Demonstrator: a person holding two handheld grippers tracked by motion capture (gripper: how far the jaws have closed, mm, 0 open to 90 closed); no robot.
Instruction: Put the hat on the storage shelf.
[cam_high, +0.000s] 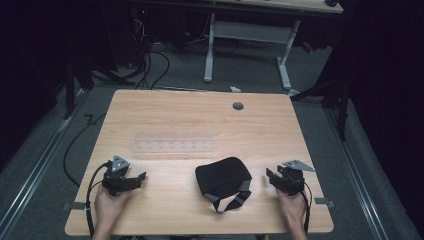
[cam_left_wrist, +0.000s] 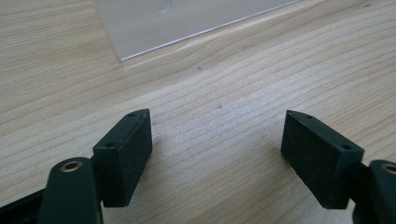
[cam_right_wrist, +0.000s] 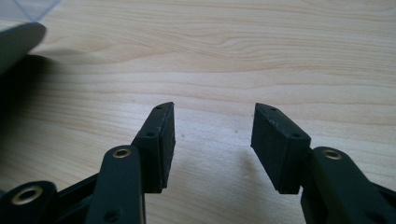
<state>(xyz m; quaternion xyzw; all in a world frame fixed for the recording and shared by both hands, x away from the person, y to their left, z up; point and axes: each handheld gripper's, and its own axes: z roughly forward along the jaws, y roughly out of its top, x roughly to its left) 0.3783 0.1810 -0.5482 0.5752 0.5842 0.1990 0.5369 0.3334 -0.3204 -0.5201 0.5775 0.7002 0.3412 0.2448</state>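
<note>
While the black sleep mask (cam_high: 222, 176) is lying on the wooden table (cam_high: 165, 107) between my two hands, I am only getting ready to pick it up. It is sitting near the front edge, a little to the right of the middle. Its grey strap (cam_high: 231, 200) is curling out toward me.

My right gripper (cam_high: 276, 178) is resting just beside the mask, on its right. I am holding its jaws apart, with nothing between them. In the right gripper view I am looking at bare wood between the right gripper (cam_right_wrist: 212, 135), and a dark, blurry edge is peeking in at the top left. I think that is the mask, but I cannot tell for sure.

My left gripper (cam_high: 136, 178) is sitting farther away, well apart from the mask on its left. I am holding it wide open too, and it is gripping nothing. In the left gripper view, the left gripper (cam_left_wrist: 215, 154) is pointing at bare wood, and a corner of the clear plastic tray (cam_left_wrist: 187, 21) is showing beyond it. That clear plastic tray (cam_high: 172, 145) is lying flat behind the mask, toward the middle of the table.

I think the reach is just starting. Next, I should slide the right gripper over to the mask's soft edge or its strap, go low to the table, and squeeze gently so the cloth is not slipping out.
</note>
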